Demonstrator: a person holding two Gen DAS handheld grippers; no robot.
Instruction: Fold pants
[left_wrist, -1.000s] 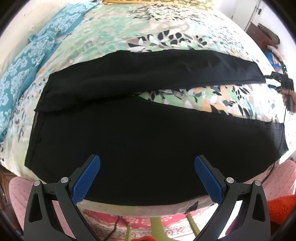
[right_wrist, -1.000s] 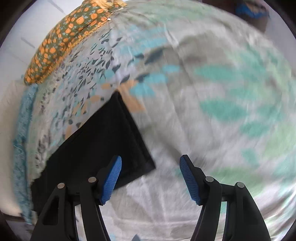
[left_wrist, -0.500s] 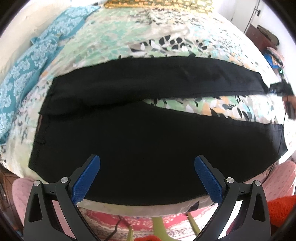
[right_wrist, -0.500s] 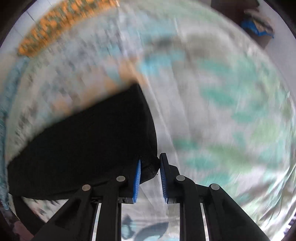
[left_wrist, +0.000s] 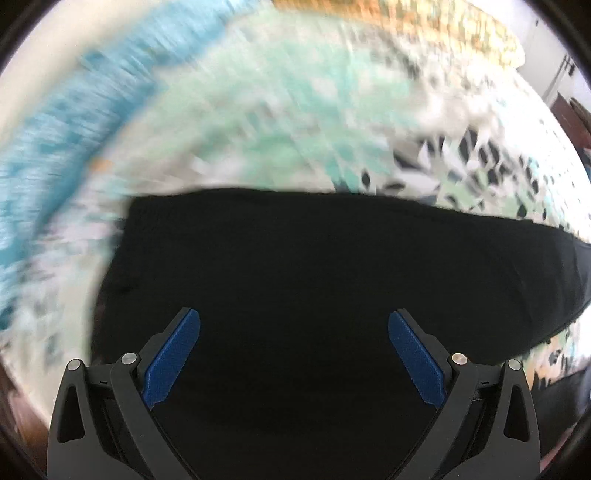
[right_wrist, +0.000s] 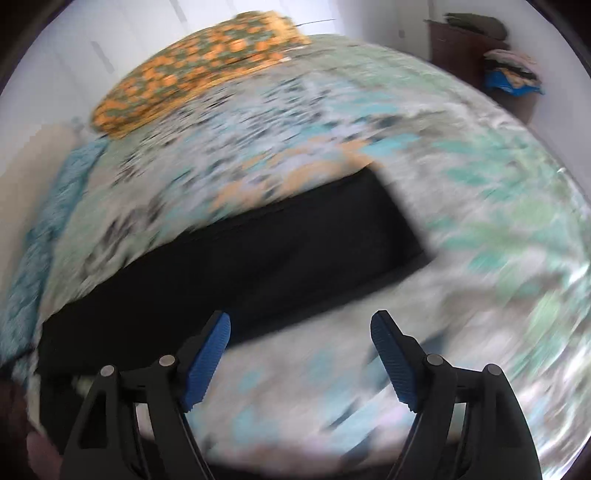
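Left gripper (left_wrist: 294, 334): black two-finger tool with blue ribbed pads (left_wrist: 173, 360), pointed steeply down at the bed; jaws spread wide, nothing between the pads, only cloth far beneath them.
Right gripper (right_wrist: 300, 338): same black frame and blue ribbed pads (right_wrist: 207, 356), tilted down and forward over the bed; jaws parted wide, having just been opening, with nothing clamped between them. Its left finger lies in front of the cloth's near edge, its right finger in front of bare bedsheet.
Black fabric pants (left_wrist: 332, 280): lying flat on the bed. In the left wrist view the wide end fills the lower middle, its squared edge to the left and the length running off to the right. In the right wrist view (right_wrist: 236, 266) the pants show as a long dark band slanting from lower left to a squared end at upper right.
Floral bedsheet, mint green, white and black (left_wrist: 280, 122): spread under the pants on all visible sides; heavily blurred in both views.
Teal patterned cloth (left_wrist: 62, 147): along the left border of the bed, apart from the pants.
Orange-and-green patterned pillow (right_wrist: 192, 70): at the far end of the bed, well apart from the pants.
Dark wooden cabinet with stacked clothes (right_wrist: 480, 48): beyond the bed, upper right of the right wrist view.
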